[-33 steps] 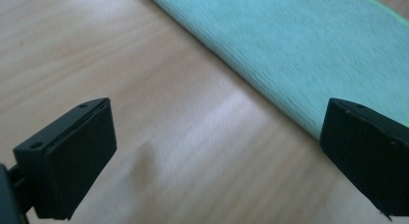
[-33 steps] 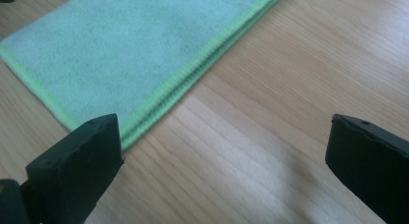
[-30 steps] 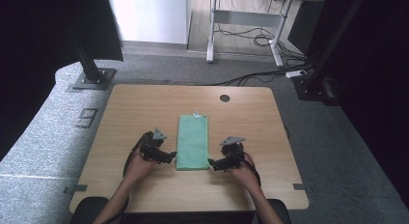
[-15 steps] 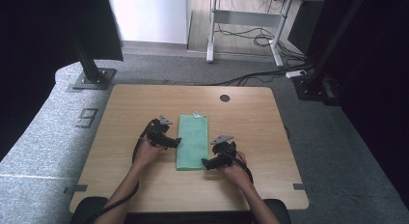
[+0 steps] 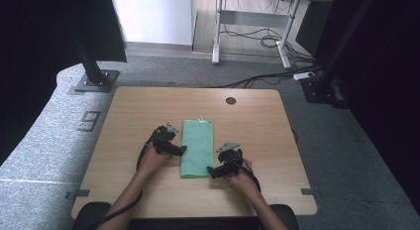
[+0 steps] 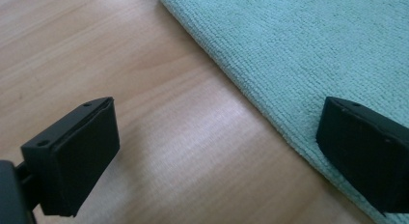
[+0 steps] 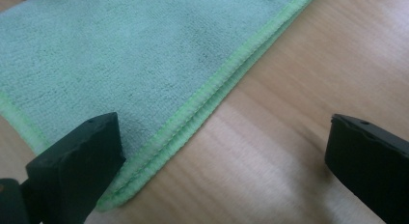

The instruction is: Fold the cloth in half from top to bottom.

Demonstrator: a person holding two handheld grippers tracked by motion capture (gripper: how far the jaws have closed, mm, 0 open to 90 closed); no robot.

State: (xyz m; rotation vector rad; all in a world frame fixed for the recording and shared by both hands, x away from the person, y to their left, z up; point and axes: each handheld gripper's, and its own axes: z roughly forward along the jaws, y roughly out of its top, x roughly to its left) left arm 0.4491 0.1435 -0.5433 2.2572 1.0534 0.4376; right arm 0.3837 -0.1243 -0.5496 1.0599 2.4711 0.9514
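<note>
On the grey carpeted floor stands one wooden table (image 5: pixel 148 111), the largest thing in view, with a single round dark hole (image 5: pixel 231 100) near its far edge. Behind it, farther off on the floor, stand a white desk frame (image 5: pixel 247 27) with a tangle of cables beneath it and one black post on a base plate (image 5: pixel 94 76) to the left. One green cloth (image 5: pixel 197 146) lies flat near the middle of the table, folded into a long rectangle whose short ends point toward and away from the person, with one small white tag (image 5: pixel 201 120) at its far end. Two forearms come in from the near edge, each hand holding one gripper, so there are two grippers in all. The left gripper (image 5: pixel 181 150) sits at the cloth's left long edge, about halfway along; in the left gripper view its jaws stand wide apart, one over bare wood and the other over the cloth (image 6: pixel 308 50), with the plain edge running between them. The right gripper (image 5: pixel 211 171) is at the cloth's near right corner; in the right gripper view its jaws are likewise spread wide, one over the cloth (image 7: pixel 144 55) and one over the wood, straddling the bright green stitched hem (image 7: pixel 212 96), which shows two stacked layers. Neither gripper holds anything.
</note>
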